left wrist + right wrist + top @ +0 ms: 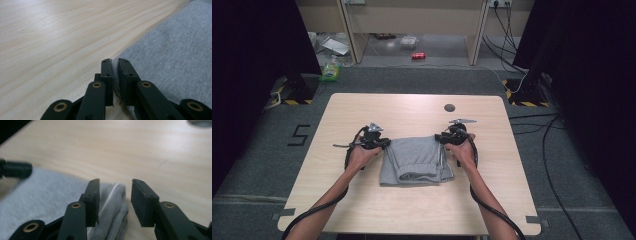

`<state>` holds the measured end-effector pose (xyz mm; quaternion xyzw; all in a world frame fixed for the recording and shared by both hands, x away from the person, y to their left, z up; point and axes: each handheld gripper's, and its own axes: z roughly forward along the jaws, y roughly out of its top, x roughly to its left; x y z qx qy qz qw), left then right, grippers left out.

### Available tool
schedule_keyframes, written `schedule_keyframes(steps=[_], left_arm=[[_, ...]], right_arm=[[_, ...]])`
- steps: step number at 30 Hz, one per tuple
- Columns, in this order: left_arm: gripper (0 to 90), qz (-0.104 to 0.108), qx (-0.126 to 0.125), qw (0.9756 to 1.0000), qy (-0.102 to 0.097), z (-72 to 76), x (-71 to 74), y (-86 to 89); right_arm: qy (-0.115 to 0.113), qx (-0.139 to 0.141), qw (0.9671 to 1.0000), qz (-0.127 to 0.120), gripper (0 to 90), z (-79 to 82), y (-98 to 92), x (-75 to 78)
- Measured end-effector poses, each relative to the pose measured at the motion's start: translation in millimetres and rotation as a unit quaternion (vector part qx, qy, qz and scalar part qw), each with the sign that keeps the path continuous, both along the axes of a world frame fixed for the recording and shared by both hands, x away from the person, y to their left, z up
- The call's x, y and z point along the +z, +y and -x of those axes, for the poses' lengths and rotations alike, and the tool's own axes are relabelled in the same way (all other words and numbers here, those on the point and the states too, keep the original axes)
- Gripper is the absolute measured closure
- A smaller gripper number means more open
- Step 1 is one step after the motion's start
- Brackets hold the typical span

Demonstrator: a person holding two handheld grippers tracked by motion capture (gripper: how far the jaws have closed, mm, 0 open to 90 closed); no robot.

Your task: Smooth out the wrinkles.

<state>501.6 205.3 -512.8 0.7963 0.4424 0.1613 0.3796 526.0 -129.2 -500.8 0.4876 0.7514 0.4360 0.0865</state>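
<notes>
1. The table (362, 200), a pale wooden top, carried a folded grey garment (414, 160), apparently sweatpants with a white drawstring (110, 195), lying near its middle between the person's two hands.
2. The garment lay in several layers, its thick rolled edge toward the person and its far corners at the two grippers.
3. The left gripper (114, 62) sat at the garment's far left corner with its jaws almost fully closed, pinching a thin edge of the grey fabric between them.
4. The right gripper (115, 182) stood at the far right corner with its jaws partly open; the bunched cloth and drawstring lay between them, but the pads did not press on it.
5. Judged from this, the risk was uneven handling: with one corner clamped and the other loose, any pull by the left hand would likely drag the stack sideways and skew or undo the fold.
6. The left grip held little cloth, so a tug might slip it free.
7. The drawstring might snag on a right jaw as that gripper moved off, pulling the top layer open.
</notes>
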Motion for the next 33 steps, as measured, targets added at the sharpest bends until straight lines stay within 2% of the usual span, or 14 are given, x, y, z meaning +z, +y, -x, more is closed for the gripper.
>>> schedule_keyframes(steps=[1, 4, 6, 9, 14, 16, 18, 19, 22, 29, 30, 31, 32, 33], left_arm=[[81.5, 0.000, 0.000, 1.0000, 0.000, 0.0, 0.0, 0.0], [80.8, 0.004, 0.002, 1.0000, 0.001, 0.5, -0.6, 1.0], [79.8, 0.002, 0.001, 1.0000, 0.002, -0.1, 0.0, 0.9], [78.9, 0.003, 0.001, 1.0000, 0.003, -0.6, -0.2, 1.7], [78.3, 0.005, 0.001, 1.0000, 0.004, -0.8, -0.4, 2.1], [78.1, 0.003, 0.002, 1.0000, 0.004, -0.7, -0.2, 1.9], [78.1, 0.003, 0.002, 1.0000, 0.003, -0.3, -0.3, 1.8], [78.1, 0.004, 0.003, 1.0000, 0.003, -0.1, -0.5, 2.0], [78.1, 0.005, 0.003, 1.0000, 0.001, 0.3, -1.1, 2.2], [76.5, 0.003, 0.005, 1.0000, 0.000, 1.1, -1.5, 3.2], [75.1, 0.004, 0.007, 1.0000, 0.001, 1.1, -1.5, 3.8], [75.1, 0.005, 0.010, 0.9999, 0.002, 1.1, -1.3, 4.1], [67.6, 0.019, 0.014, 0.9996, 0.011, 1.5, 0.5, 6.6], [64.4, 0.019, 0.014, 0.9996, 0.011, 1.5, 0.5, 6.6]], right_arm=[[-0.007, -0.005, 0.9999, -0.010, 58.4, 0.0, -1.9, 3.3], [-0.020, -0.016, 0.9996, -0.009, 58.7, -1.6, -7.3, 10.4], [-0.019, -0.030, 0.9993, 0.009, 59.7, -4.8, -13.2, 10.0], [-0.016, -0.030, 0.9993, 0.017, 59.0, -5.3, -14.4, 6.8], [-0.034, -0.030, 0.9989, -0.013, 56.5, -2.2, -10.6, 11.0], [-0.038, -0.014, 0.9992, 0.000, 55.0, -0.4, -3.9, 12.7], [-0.040, -0.010, 0.9974, 0.060, 56.6, 0.1, 0.6, 9.0], [-0.033, -0.015, 0.9968, 0.071, 56.9, -0.3, -0.8, 6.9], [-0.022, -0.028, 0.9968, 0.072, 57.0, -2.4, -6.7, 0.8], [-0.019, -0.038, 0.9966, 0.071, 54.6, -1.2, -10.2, -1.7], [-0.012, -0.047, 0.9972, 0.056, 49.0, 0.6, -12.5, -0.5], [-0.012, -0.047, 0.9972, 0.056, 49.0, 0.6, -12.5, -0.5], [-0.013, -0.054, 0.9979, 0.034, 45.4, 4.2, -15.0, 3.5], [-0.013, -0.054, 0.9979, 0.034, 45.4, 4.2, -15.0, 3.5]])
